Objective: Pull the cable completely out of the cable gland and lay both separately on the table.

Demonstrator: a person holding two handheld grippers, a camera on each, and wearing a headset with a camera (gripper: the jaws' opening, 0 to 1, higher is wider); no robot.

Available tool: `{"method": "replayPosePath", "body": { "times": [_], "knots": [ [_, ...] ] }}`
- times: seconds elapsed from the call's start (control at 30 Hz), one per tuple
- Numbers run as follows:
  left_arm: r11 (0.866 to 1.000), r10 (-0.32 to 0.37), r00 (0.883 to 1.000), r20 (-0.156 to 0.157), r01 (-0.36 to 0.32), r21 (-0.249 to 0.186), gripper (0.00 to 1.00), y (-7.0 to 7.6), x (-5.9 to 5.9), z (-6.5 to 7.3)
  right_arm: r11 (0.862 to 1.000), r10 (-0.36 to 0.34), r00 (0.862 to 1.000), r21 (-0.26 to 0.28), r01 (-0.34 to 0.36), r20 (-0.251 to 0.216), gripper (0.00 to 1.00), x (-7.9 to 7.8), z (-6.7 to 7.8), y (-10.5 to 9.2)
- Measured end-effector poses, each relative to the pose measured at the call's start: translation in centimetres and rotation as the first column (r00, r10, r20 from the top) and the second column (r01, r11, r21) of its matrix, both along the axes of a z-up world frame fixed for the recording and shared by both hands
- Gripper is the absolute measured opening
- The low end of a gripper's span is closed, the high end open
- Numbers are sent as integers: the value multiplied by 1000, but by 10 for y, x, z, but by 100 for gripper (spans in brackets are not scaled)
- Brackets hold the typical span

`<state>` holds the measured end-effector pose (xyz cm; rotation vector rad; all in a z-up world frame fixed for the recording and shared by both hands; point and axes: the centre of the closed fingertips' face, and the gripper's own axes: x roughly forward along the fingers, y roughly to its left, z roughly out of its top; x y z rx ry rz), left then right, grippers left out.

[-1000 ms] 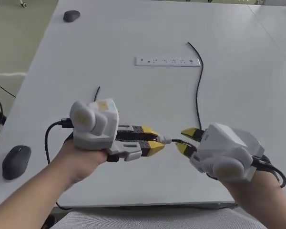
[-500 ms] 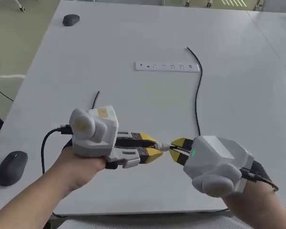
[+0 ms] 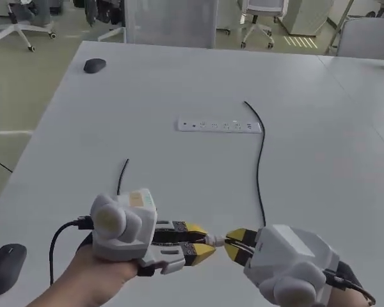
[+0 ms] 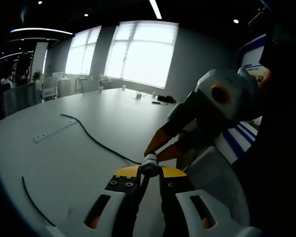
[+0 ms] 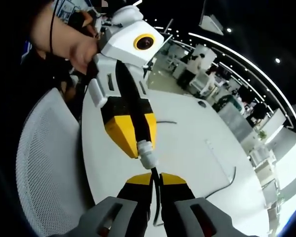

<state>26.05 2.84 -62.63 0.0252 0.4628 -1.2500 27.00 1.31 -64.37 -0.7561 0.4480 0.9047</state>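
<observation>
Above the table's [image 3: 179, 83] near edge, the left gripper [image 3: 207, 242] is pinching the white cable gland [image 3: 216, 241]. The right gripper [image 3: 233, 244], just to its right, is clamping the black cable [image 3: 259, 166] at the gland's mouth. Both are lying along a left-right line, so the pull likely runs rightward.

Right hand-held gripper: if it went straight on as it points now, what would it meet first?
Most likely the cable gland, just ahead, clamped in the left hand-held gripper.
</observation>
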Motion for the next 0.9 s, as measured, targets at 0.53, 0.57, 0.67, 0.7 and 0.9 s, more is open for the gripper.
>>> {"method": "replayPosePath", "body": {
  "times": [0.53,0.57,0.67,0.7,0.9],
  "knots": [
    [1000,13,1000,7,-13,7,15,4,5,-1,993,-86,994,71,91,-68,0,8,-9,-8],
    [1000,14,1000,8,-14,8,15,4,6,-1,993,-94,993,69,99,-69,0,9,-10,-10],
    [1000,17,1000,6,-17,4,15,4,7,-1,988,-119,989,90,126,-85,0,11,-11,-13],
    [1000,15,1000,9,-15,4,15,4,7,0,987,-124,989,87,132,-84,0,12,-12,-14],
    [1000,16,1000,8,-16,2,15,3,7,0,980,-161,982,102,171,-103,0,14,-16,-20]
  ]
}}
